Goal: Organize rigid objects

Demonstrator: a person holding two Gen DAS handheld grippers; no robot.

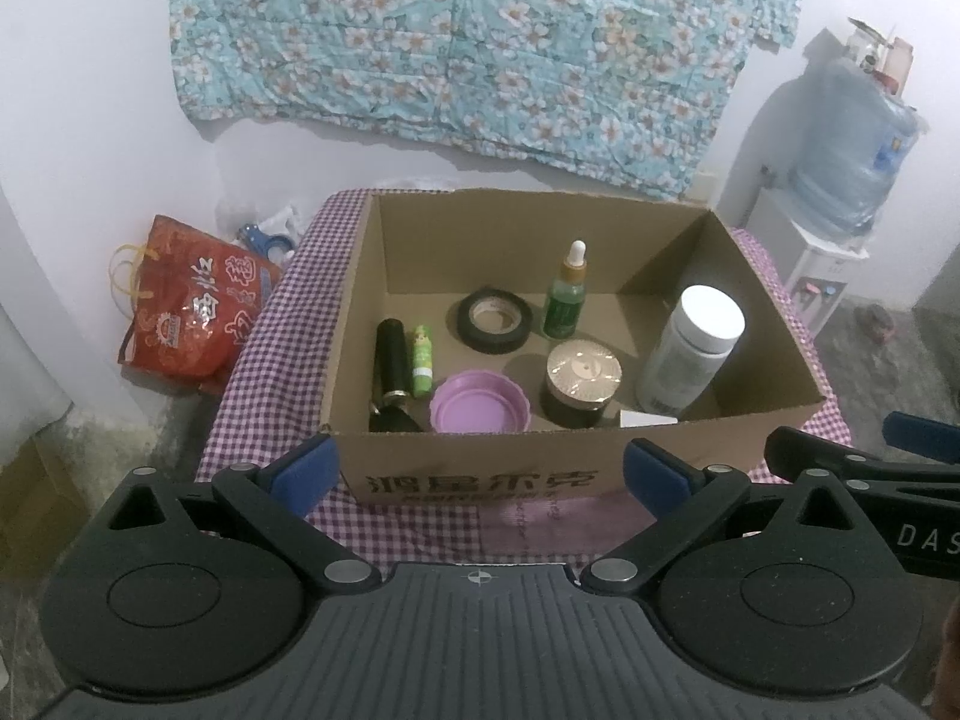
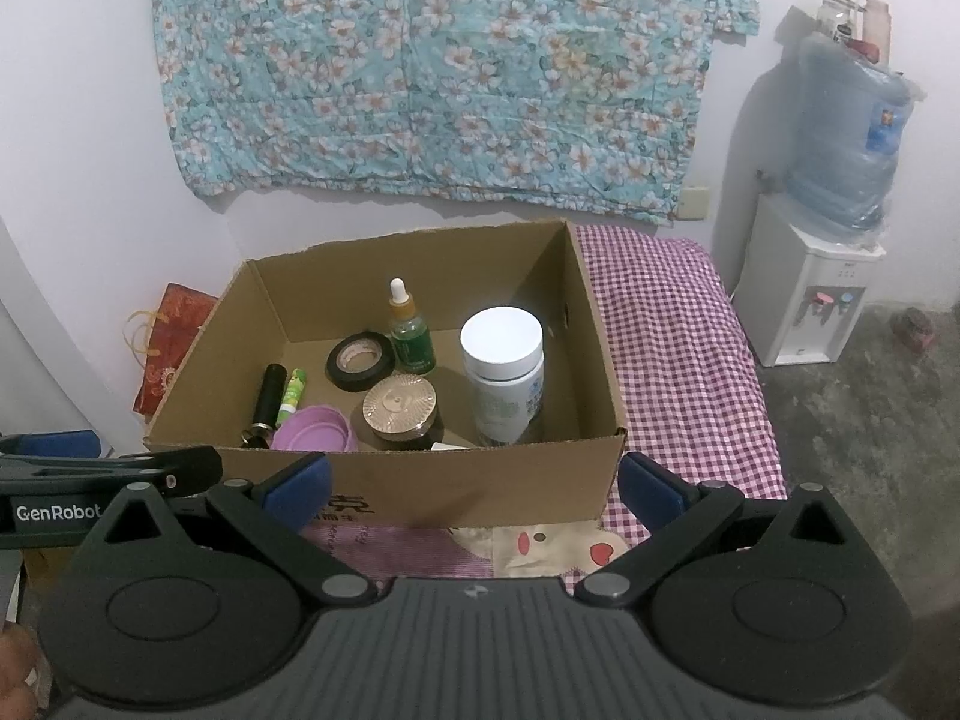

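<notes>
An open cardboard box (image 1: pixel 468 471) (image 2: pixel 492 480) stands on a purple checked cloth. Inside it are a black tape roll (image 1: pixel 495 319) (image 2: pixel 360 360), a green dropper bottle (image 1: pixel 565 294) (image 2: pixel 411 336), a white-capped bottle (image 1: pixel 690 354) (image 2: pixel 504 378), a gold-lidded jar (image 1: pixel 581 384) (image 2: pixel 401 411), a purple lid (image 1: pixel 480 405) (image 2: pixel 315 429), a small green tube (image 1: pixel 422 360) (image 2: pixel 291 399) and a black tube (image 1: pixel 391 363) (image 2: pixel 269 396). My left gripper (image 1: pixel 480 468) is open in front of the box's near wall, holding nothing. My right gripper (image 2: pixel 474 483) is open too, at the box's near right corner.
The checked cloth (image 2: pixel 672 360) covers a low table with bare cloth right of the box. A red bag (image 1: pixel 192 318) sits on the floor at left. A water dispenser (image 2: pixel 804 300) with a blue jug stands at right. A floral sheet (image 2: pixel 432 72) hangs on the wall.
</notes>
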